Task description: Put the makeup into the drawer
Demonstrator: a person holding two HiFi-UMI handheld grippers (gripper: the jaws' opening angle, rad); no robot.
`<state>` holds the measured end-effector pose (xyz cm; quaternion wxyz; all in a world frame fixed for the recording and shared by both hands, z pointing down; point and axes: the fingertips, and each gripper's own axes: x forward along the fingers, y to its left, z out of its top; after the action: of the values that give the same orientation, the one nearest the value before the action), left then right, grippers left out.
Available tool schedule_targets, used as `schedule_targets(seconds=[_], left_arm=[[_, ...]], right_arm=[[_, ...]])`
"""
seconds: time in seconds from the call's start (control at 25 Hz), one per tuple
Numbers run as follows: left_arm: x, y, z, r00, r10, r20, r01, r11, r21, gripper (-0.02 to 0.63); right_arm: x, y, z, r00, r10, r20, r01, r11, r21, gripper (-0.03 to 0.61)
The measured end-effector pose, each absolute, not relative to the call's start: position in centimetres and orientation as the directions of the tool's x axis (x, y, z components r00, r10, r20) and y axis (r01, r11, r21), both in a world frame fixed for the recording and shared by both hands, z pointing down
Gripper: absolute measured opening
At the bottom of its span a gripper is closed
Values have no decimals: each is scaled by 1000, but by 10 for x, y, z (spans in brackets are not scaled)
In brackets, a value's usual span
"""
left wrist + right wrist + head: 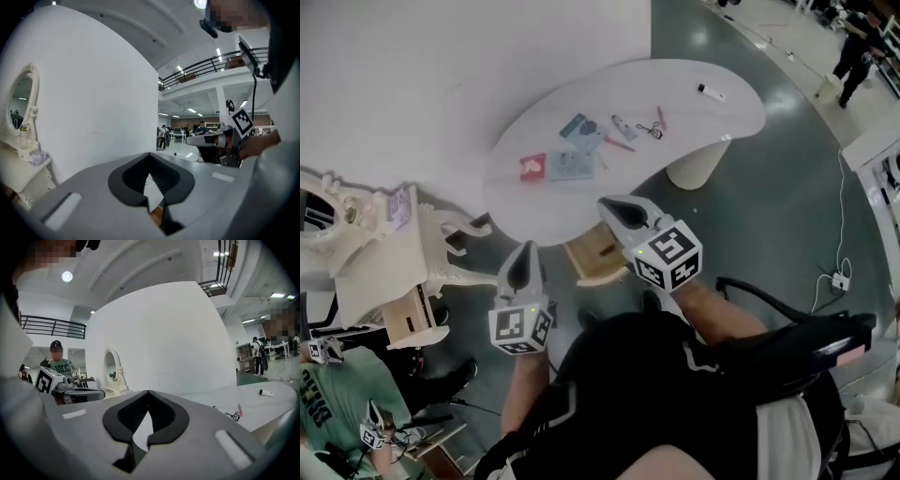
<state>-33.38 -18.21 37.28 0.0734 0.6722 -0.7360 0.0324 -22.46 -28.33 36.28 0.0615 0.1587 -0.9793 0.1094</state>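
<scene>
Makeup lies spread on the white curved table (712,127): a red case (532,167), a blue palette (572,165), a red pencil (619,143), an eyelash curler (652,129) and a white tube (711,92). Under the table's near edge a wooden drawer (595,255) stands pulled out. My left gripper (525,247) hovers left of the drawer, shut and empty (150,155). My right gripper (610,202) is above the drawer at the table's edge, also shut with nothing in it (148,393). The right gripper view shows the curler (231,416) and the tube (266,392) far off.
A white ornate vanity (366,230) with an oval mirror (112,371) stands at the left. A person in a green shirt (328,412) is at the lower left. A black chair (797,342) is behind me on the right; a cable and power strip (841,279) lie on the floor.
</scene>
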Motion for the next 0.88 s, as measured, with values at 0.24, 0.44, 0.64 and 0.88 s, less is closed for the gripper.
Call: schedule_targets(seconds=[0.24,0.44,0.64,0.88], left_arm=[[-351,-178,364,-80,-988,131,-995,87,52,0],[-363,-172,365,-63,-990,124,-995,71,64,0],[-369,-173,366,-46,-993,112,-996,54,74,0],[-377,-176,368,-60,-991,118,-995,68,68,0]], right_arm=[[-243,-275,358,-936,-310,163,-337,926,-171,0],[-255,-273,358,-935,-314,165,-342,921,-187,0],[-264,-275,357,-931,-323,170,-352,919,-176,0],[-269,-278,356,-929,-331,166,-358,918,-173,0]])
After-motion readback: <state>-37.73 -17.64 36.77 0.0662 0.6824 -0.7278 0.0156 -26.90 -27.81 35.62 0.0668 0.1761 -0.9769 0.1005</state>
